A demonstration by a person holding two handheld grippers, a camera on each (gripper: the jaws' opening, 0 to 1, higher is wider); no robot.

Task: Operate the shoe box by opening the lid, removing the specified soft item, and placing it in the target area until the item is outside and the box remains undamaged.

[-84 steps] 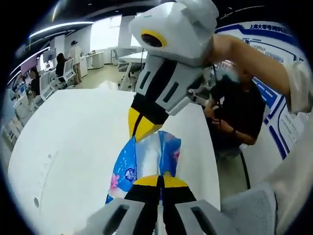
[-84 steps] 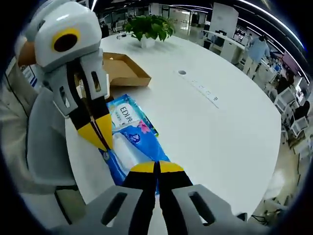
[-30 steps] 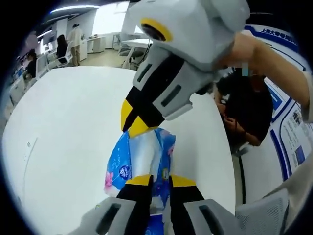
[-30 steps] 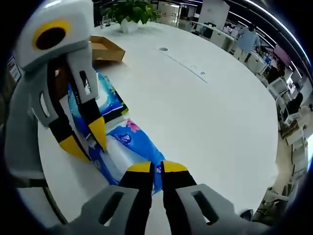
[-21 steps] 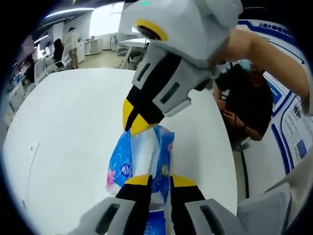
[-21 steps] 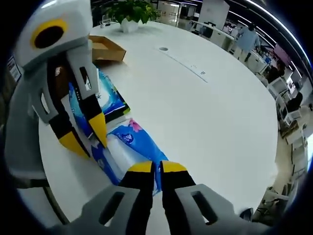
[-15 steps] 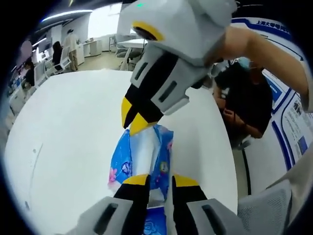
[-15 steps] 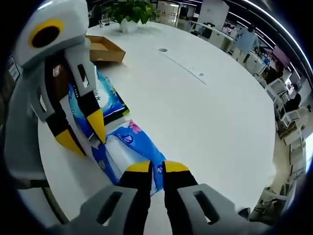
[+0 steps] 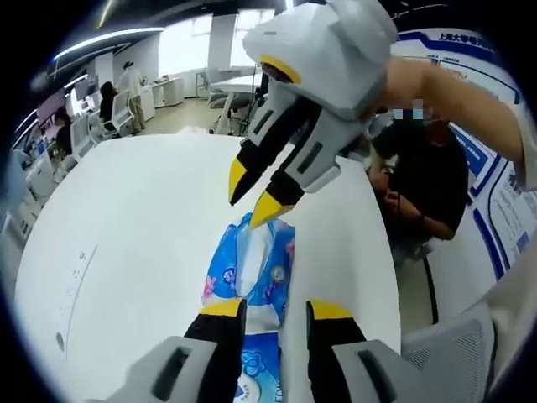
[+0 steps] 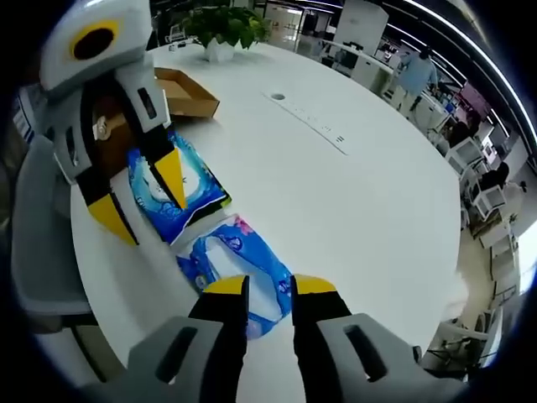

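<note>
In the left gripper view we see our left gripper (image 9: 267, 307) with its yellow-tipped jaws parted and nothing between them, poised over a blue tissue pack (image 9: 252, 269) that lies flat on the white table (image 9: 134, 218). The pack is soft plastic, blue with pink flower prints and a white middle panel. Our right gripper (image 9: 261, 195) comes in from above in this view, its two yellow tips spread apart and clear of the pack, just beyond the pack's far end. Just under our left jaws a second blue package (image 9: 260, 382) with a white round logo shows at the bottom edge. A person in dark clothing (image 9: 419, 193) sits past the table's edge on the right, and office desks with people (image 9: 109, 101) stand in the background. In the right gripper view our right gripper (image 10: 268, 288) also stands with jaws apart and empty, directly over the same tissue pack (image 10: 231, 260), which rests on the table (image 10: 352, 185) near its edge. Beside it, toward the left gripper (image 10: 138, 197), lies the larger blue package (image 10: 172, 197) with white and green print; the left gripper's open tips hang over that package, one tip in front of it. Behind them sits the open brown shoe box (image 10: 189, 96), well apart from the tissue pack, and a potted green plant (image 10: 222, 29) stands farther back on the table.
</note>
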